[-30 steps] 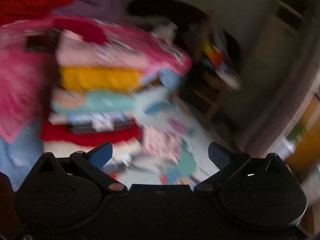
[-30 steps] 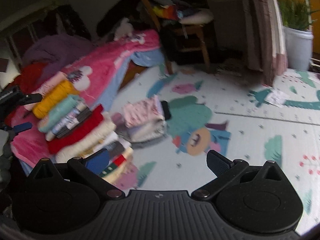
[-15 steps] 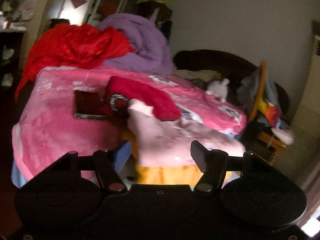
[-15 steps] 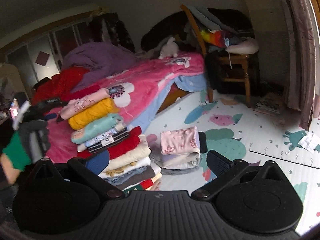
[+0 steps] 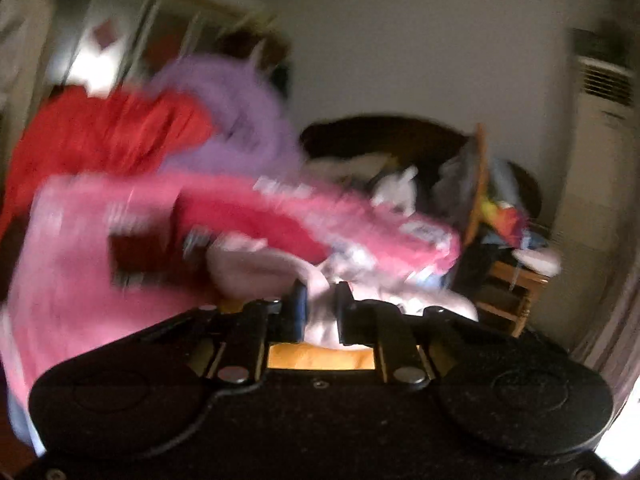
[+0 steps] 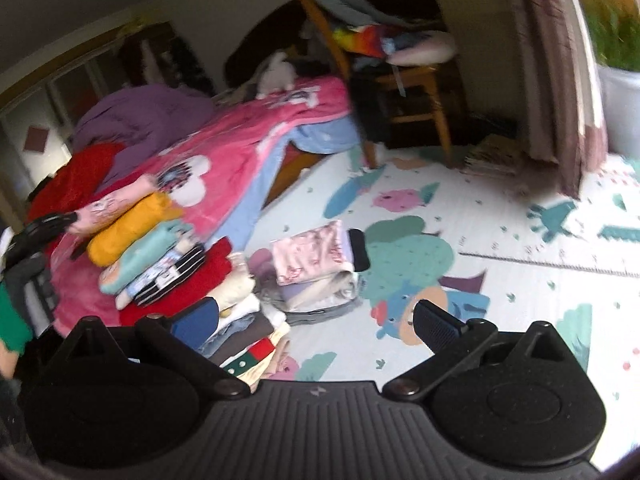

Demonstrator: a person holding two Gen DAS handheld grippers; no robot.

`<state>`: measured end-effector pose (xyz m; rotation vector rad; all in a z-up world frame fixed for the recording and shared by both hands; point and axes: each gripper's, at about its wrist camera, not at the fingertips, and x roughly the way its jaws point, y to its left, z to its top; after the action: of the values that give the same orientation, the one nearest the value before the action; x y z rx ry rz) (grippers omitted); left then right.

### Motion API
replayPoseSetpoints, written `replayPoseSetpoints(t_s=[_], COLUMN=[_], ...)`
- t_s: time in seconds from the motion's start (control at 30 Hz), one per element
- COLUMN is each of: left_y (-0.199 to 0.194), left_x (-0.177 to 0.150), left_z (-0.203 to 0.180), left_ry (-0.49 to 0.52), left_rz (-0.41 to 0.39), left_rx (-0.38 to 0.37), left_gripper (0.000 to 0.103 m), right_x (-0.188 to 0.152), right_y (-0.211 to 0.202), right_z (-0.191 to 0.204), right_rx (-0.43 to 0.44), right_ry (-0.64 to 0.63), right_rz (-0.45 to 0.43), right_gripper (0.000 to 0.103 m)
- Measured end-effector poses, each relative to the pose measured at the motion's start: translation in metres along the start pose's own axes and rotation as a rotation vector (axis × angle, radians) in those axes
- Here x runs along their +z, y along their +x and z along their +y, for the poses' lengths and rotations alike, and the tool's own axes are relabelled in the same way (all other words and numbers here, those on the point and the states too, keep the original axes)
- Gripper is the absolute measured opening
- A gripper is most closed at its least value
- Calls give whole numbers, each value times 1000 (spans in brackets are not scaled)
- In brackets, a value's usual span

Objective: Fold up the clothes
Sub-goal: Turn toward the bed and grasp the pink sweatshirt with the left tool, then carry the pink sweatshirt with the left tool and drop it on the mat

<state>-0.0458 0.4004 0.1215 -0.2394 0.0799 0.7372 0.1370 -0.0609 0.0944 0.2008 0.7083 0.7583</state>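
Observation:
A tall stack of folded clothes (image 6: pixel 168 264) leans against the bed. Its top piece is a pale pink folded garment (image 6: pixel 114 208), with a yellow one (image 6: pixel 132 228) under it. My left gripper (image 5: pixel 320 312) is closed on the near edge of the pale pink garment (image 5: pixel 260 264), above the yellow one (image 5: pixel 320 358); it also shows in the right wrist view (image 6: pixel 48 224). My right gripper (image 6: pixel 316 320) is open and empty above the floor mat. A smaller folded pile (image 6: pixel 316 268) lies on the mat beside the stack.
A bed with a pink blanket (image 6: pixel 248 140) holds a red garment (image 5: pixel 108 136) and a purple quilt (image 6: pixel 144 116). A wooden chair (image 6: pixel 404 76) piled with clothes stands at the bed's end. A curtain (image 6: pixel 560 72) and a potted plant (image 6: pixel 618 40) are at right.
My left gripper has shut its fingers on the pale pink top garment of the stack. The right gripper's view has shifted slightly; it stays open.

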Motion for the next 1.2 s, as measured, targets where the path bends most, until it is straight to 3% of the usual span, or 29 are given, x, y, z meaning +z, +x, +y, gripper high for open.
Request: replayPoseSetpoints(t_s=[0.07,0.1,0.23,0.3,0.37,0.43,0.53,0.6,0.73,1.0,1.07,1.13,1.2], left_y=[-19,-32,-79,-99,-112,-127,-153,-165,-189,-201,-196,-186,-176], left_x=[12,18,33,23,3,-30,-69,-90,-135,-157,-162,-170,-180], left_z=[-26,-40,-96,-142,-181,-226,-271,-295,-343,-369,-370,-374,-378], left_ry=[79,103,73,256,328,536,674,700,856,914,914,893,864], left_rz=[-58,-89,-139,-116,-36,11,69,119,141,157,198,269,340], left_rx=[-93,-176,-658,-690,-805,-782,-878,-936,-921,-965,-956,-942,-924], left_gripper=[10,8,6,5,5,5,5,6,13,16,26,50,51], right_x=[0,0,6,11,16,19,17,12,-1,-14,-16,-19,-22], right_y=[-1,-3,-12,-24,-39,-59,-85,-100,-119,-142,-144,-143,-136], right_z=[-7,-10,-22,-31,-45,-64,-94,-111,-135,-160,-164,-166,-169], right_rx=[-5,-10,-50,-79,-118,-148,-191,-218,-273,-319,-325,-335,-370], right_ry=[41,53,60,59,70,106,164,194,215,212,201,174,133], right_rz=[-3,-7,-42,-74,-114,-154,-192,-203,-208,-197,-183,-168,-143], right_gripper=[103,103,103,103,103,103,103,103,103,103,103,103,103])
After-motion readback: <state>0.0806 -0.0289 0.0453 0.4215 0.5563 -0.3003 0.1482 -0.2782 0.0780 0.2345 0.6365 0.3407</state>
